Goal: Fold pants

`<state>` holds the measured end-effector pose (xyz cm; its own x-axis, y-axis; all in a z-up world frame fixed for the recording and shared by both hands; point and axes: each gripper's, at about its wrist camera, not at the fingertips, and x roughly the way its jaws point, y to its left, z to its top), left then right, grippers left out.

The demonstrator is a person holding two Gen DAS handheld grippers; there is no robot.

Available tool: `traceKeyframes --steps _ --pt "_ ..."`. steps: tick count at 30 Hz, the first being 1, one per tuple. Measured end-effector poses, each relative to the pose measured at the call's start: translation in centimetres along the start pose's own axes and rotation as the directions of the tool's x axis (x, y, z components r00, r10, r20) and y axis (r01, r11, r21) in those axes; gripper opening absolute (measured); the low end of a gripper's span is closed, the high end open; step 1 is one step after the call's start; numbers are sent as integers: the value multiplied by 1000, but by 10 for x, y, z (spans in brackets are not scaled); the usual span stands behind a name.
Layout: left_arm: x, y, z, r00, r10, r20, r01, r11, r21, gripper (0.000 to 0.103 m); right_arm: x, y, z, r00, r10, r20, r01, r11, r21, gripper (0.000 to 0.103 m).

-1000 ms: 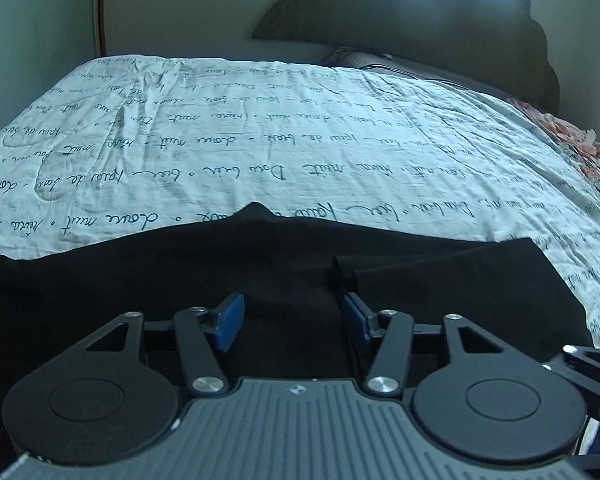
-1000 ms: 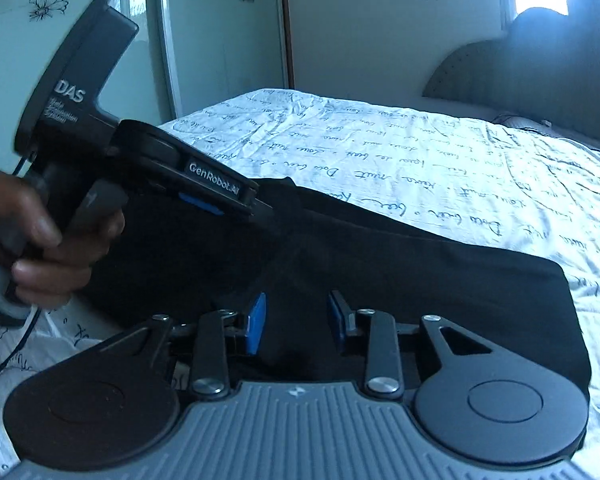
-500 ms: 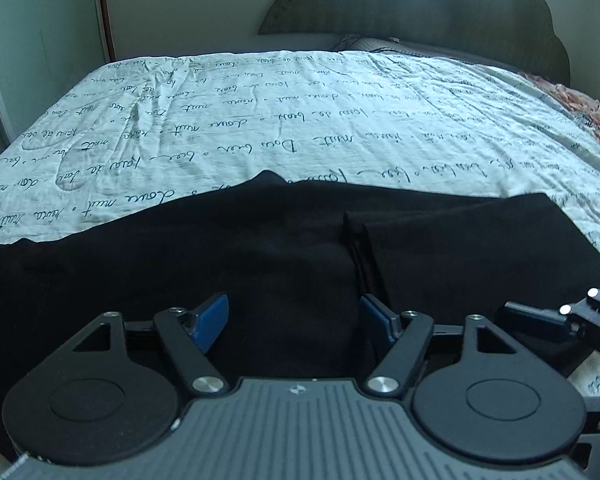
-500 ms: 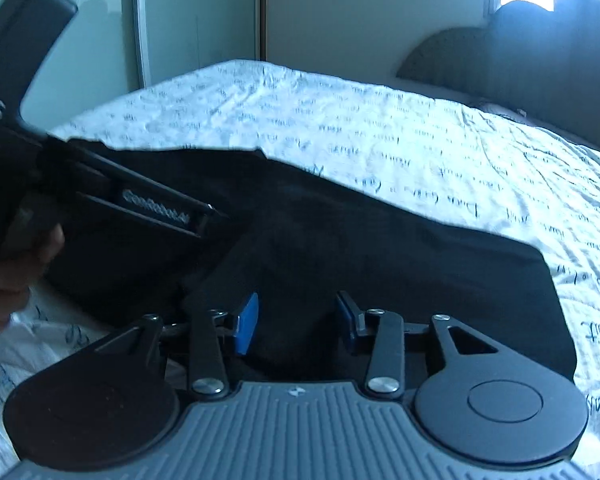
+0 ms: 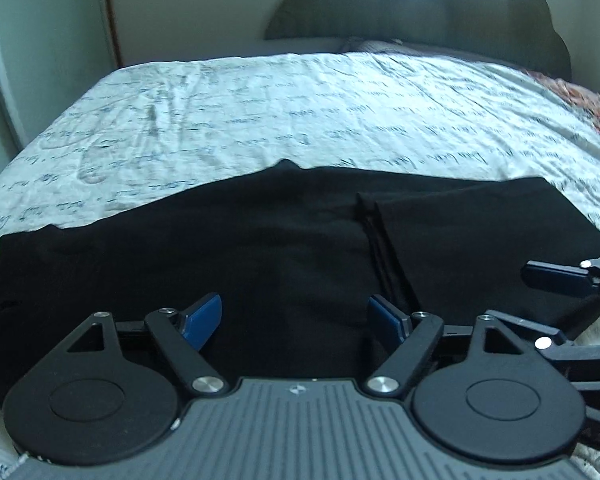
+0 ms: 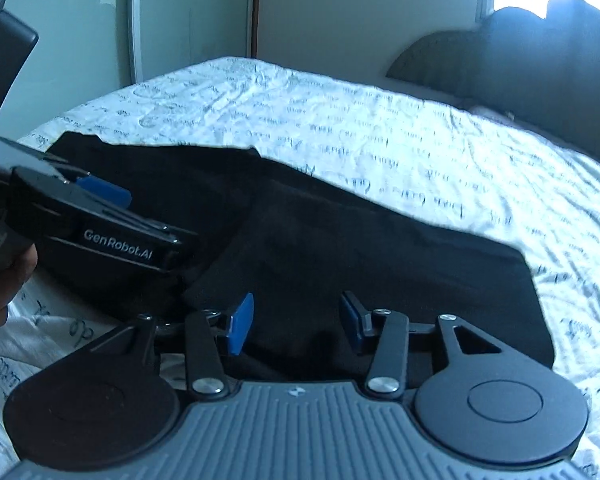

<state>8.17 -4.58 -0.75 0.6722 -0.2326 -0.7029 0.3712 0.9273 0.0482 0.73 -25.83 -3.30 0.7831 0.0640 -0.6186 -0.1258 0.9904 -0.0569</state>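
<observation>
Black pants (image 5: 284,248) lie flat across the near part of the bed, with a folded-over layer on the right whose edge (image 5: 380,240) runs toward me. They also show in the right wrist view (image 6: 380,264). My left gripper (image 5: 296,320) is open and empty, just above the pants' near edge. My right gripper (image 6: 296,322) is open and empty over the folded right part. The right gripper's fingertips (image 5: 556,276) show at the right edge of the left wrist view. The left gripper's body (image 6: 116,236) shows at the left of the right wrist view.
The bed is covered by a white sheet (image 5: 300,120) with dark script printed on it. A dark headboard (image 5: 420,12) stands at the far end, with a floral pillow (image 5: 580,96) at far right. A mirrored wardrobe door (image 6: 100,20) stands left of the bed.
Both grippers have drawn back and risen from the pants. Both sets of jaws have opened wider. The pants lie as before.
</observation>
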Motion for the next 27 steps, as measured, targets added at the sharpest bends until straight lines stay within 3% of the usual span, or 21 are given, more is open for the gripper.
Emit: traceKeyframes --steps 3,7,13,19,27 --pt "-1 13 -3 1000 26 -2 -26 999 -28 83 -2 11 6 1000 10 12 -10 999 -33 47" --pt "-1 25 -10 999 45 -12 -45 999 -22 83 10 25 3 998 5 -57 -11 996 -92 47" --pt "-9 41 -13 999 32 3 -31 998 -60 84 1 27 16 1000 3 -9 -4 998 -58 47" --pt "-16 58 -18 999 51 9 -50 996 -78 84 -6 54 30 999 31 38 -27 994 -105 47" --pt "-27 88 -23 990 140 24 -137 985 -106 85 9 98 39 996 80 29 -73 975 -209 47"
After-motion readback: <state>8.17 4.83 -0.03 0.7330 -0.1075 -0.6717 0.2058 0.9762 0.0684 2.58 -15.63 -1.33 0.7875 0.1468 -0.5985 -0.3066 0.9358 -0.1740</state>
